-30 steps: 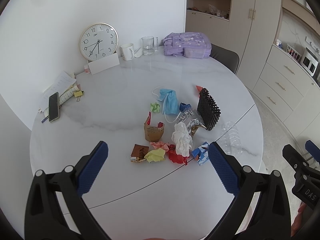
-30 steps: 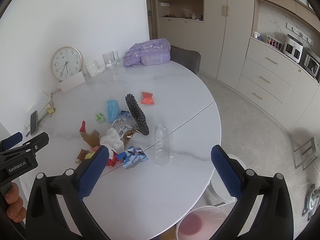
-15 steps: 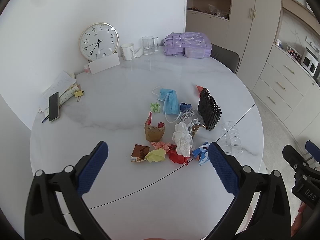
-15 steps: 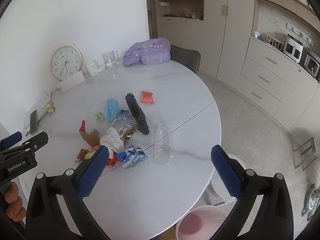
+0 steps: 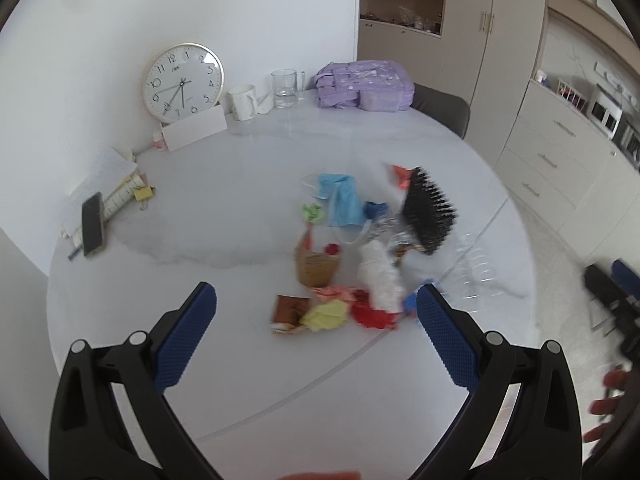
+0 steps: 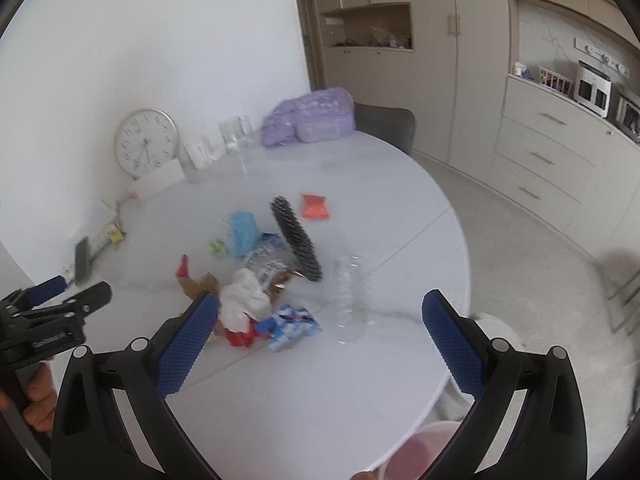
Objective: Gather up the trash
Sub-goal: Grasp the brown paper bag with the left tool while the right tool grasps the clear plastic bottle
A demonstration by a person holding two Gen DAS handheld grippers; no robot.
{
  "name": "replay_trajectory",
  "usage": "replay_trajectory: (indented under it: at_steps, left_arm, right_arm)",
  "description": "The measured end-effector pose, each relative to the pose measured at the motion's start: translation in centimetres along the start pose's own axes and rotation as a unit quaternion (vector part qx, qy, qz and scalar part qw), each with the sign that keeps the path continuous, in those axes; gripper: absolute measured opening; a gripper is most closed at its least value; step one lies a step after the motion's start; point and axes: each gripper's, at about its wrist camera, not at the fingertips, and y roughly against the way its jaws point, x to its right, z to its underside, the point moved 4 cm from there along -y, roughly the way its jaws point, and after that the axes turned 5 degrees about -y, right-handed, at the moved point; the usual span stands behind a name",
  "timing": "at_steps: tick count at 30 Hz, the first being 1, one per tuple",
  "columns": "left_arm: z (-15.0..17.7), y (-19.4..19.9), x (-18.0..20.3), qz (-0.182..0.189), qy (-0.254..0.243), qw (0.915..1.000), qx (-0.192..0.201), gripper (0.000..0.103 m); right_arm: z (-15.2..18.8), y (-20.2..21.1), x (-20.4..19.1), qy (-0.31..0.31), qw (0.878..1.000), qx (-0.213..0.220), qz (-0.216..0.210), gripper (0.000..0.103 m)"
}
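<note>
A pile of trash lies mid-table: a white crumpled tissue, a yellow paper ball, red scraps, a brown paper cup, a blue face mask, a clear plastic bottle and a blue-white wrapper. My left gripper is open and empty, held above the table's near side, short of the pile. My right gripper is open and empty, above the near edge by the bottle. A pink-lined bin shows below the table edge.
A black hairbrush lies beside the pile. A clock, mug, glass and purple backpack stand at the back. A phone and papers lie at the left. Cabinets line the right wall.
Both grippers have moved forward toward the trash pile, which now looks larger and motion-blurred. Both stay open and empty.
</note>
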Motion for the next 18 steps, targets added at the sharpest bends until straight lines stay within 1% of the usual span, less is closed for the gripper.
replay_trajectory:
  at_steps: [2,4,7,11,13,16,18]
  left_arm:
    - [0.8,-1.4,-1.5,-0.004,-0.013,0.9999,0.000,0.096]
    - [1.5,-2.7,-2.9,0.001,-0.026,0.9996,-0.006,0.096]
    - [2.9,-5.0,-5.0,0.007,-0.052,0.9985,-0.015,0.096]
    - [4.8,-8.2,-7.2,0.013,-0.090,0.9952,-0.035,0.096]
    - [5.4,-9.5,-7.4,0.021,-0.113,0.9926,-0.040,0.096]
    - [6.2,-11.4,-6.9,0.038,-0.150,0.9865,-0.054,0.096]
    - [5.8,-12.5,-6.1,0.061,-0.162,0.9835,-0.053,0.096]
  right_arm:
    - [0.7,-1.0,-0.6,0.003,1.000,-0.007,0.006,0.101]
    - [1.6,-1.9,-1.0,0.003,1.000,-0.009,0.015,0.101]
    - [3.1,-3.7,-2.0,0.010,0.999,-0.024,0.044,0.101]
    - [5.4,-5.8,-2.9,0.005,0.998,-0.049,0.046,0.101]
    - [6.6,-6.8,-3.2,0.001,0.997,-0.062,0.050,0.101]
    - [8.2,-8.1,-3.2,-0.004,0.994,-0.093,0.065,0.101]
    - [8.8,-8.8,-3.1,-0.009,0.991,-0.108,0.077,0.101]
